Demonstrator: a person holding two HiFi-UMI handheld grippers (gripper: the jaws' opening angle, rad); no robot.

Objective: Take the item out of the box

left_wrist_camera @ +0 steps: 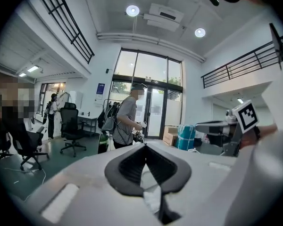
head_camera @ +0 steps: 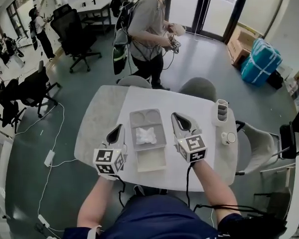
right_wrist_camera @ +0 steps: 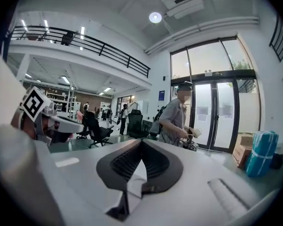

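Observation:
An open grey box [head_camera: 159, 131] lies in the middle of the white table [head_camera: 99, 118]. A crumpled white item [head_camera: 145, 135] rests in its middle section. My left gripper [head_camera: 120, 128] sits just left of the box with its jaws together and nothing between them. My right gripper [head_camera: 174, 116] sits just right of the box, also shut and empty. In the left gripper view the jaws meet at the left gripper's tips [left_wrist_camera: 145, 147], and the right gripper [left_wrist_camera: 226, 131] shows to the right. In the right gripper view the right gripper's tips [right_wrist_camera: 141, 142] touch.
A white slotted holder [head_camera: 220, 112] and a small round white object [head_camera: 228, 138] stand near the table's right edge. Two grey chairs [head_camera: 198, 87] are tucked in at the far side. A person [head_camera: 147, 29] stands beyond the table. Another chair [head_camera: 259, 143] is at the right.

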